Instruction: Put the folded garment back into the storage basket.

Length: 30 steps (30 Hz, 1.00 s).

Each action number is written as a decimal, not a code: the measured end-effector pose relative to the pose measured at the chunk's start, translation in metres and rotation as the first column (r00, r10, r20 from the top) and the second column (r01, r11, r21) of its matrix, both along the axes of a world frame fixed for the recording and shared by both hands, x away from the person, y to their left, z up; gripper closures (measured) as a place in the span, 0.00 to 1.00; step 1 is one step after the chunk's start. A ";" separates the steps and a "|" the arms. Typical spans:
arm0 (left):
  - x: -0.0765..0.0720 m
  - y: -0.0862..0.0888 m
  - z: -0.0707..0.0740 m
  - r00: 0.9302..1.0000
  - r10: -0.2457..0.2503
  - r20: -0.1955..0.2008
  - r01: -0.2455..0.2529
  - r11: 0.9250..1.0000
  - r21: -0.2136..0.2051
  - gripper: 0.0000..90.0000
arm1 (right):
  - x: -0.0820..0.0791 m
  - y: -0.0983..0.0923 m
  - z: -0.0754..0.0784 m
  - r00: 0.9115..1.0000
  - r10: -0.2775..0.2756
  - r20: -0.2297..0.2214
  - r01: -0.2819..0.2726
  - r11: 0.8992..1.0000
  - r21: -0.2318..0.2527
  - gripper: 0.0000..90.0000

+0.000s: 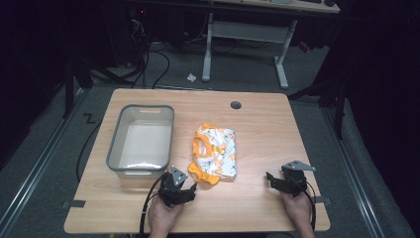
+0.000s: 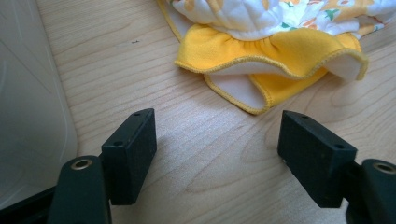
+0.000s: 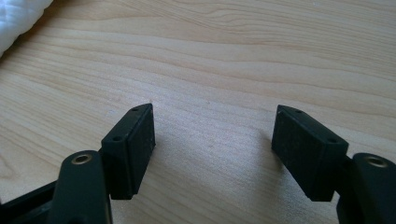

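A folded white garment with orange print and yellow ruffled trim (image 1: 215, 153) lies at the middle of the wooden table (image 1: 257, 124). My left gripper (image 1: 184, 189) rests near the front edge, just below the garment's yellow corner (image 2: 275, 70), open with nothing between its fingers. Open too, with bare wood between its fingers, my right gripper (image 1: 275, 179) sits at the front right, well clear of the garment; a white quilted edge (image 3: 18, 18) shows at the top left of the right gripper view.
A grey-rimmed translucent bin (image 1: 141, 141) stands on the left half of the table, its wall (image 2: 28, 116) close beside my left gripper. A round cable hole (image 1: 236, 105) is at the back. Another desk's legs (image 1: 282, 64) stand beyond.
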State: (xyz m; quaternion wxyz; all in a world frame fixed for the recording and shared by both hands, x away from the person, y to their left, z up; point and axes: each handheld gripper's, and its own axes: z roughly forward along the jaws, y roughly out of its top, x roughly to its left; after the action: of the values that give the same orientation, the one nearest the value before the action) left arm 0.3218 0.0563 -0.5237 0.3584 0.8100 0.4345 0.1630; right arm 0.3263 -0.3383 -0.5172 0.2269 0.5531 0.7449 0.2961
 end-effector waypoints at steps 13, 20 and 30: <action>0.000 0.000 0.000 1.000 -0.007 -0.002 0.007 1.000 0.001 0.31 | 0.001 0.000 0.000 1.000 -0.006 -0.002 0.006 1.000 -0.001 0.34; 0.000 -0.001 0.000 1.000 -0.021 -0.004 0.021 1.000 0.001 0.29 | 0.000 0.000 0.000 1.000 -0.004 -0.002 0.004 1.000 -0.001 0.34; 0.001 -0.001 0.000 1.000 -0.017 -0.001 0.017 1.000 0.004 0.29 | 0.000 0.000 0.000 1.000 0.005 -0.002 -0.005 1.000 -0.003 0.34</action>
State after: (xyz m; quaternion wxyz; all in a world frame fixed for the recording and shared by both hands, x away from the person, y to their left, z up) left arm 0.3226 0.0550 -0.5237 0.3580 0.8144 0.4276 0.1605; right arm 0.3264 -0.3379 -0.5170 0.2262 0.5511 0.7470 0.2952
